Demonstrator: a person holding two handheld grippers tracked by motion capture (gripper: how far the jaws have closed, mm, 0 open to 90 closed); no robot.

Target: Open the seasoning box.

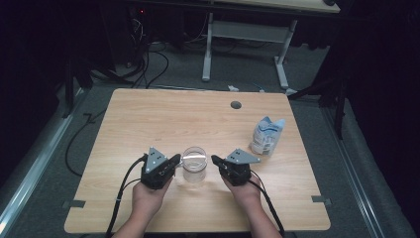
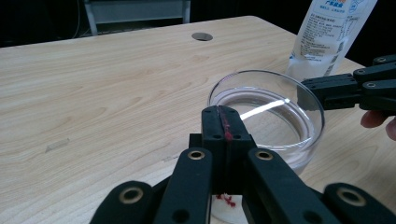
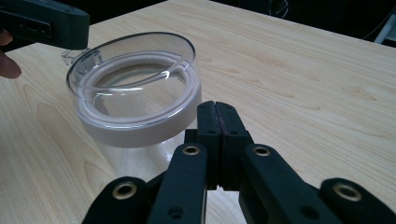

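Observation:
A clear glass cup (image 1: 194,164) stands upright on the wooden table (image 1: 148,119), near the front and about mid-width. My left gripper (image 1: 177,159) lies just left of it, jaws shut with nothing between them, tips close to the rim. My right gripper (image 1: 214,159) mirrors it on the cup's right side, also shut and empty. In the left gripper view the closed jaws (image 2: 223,115) point at the cup (image 2: 266,116), with the right gripper (image 2: 343,89) beyond its rim. In the right gripper view the closed jaws (image 3: 218,110) sit beside the cup (image 3: 135,93), with the left gripper (image 3: 46,21) past it.
A white and blue printed pouch (image 1: 266,135) stands upright to the right of the cup, behind the right gripper; the pouch (image 2: 329,32) also appears in the left gripper view. A round cable hole (image 1: 236,104) sits near the table's far edge. Another desk's legs (image 1: 208,44) and cables lie on the floor beyond.

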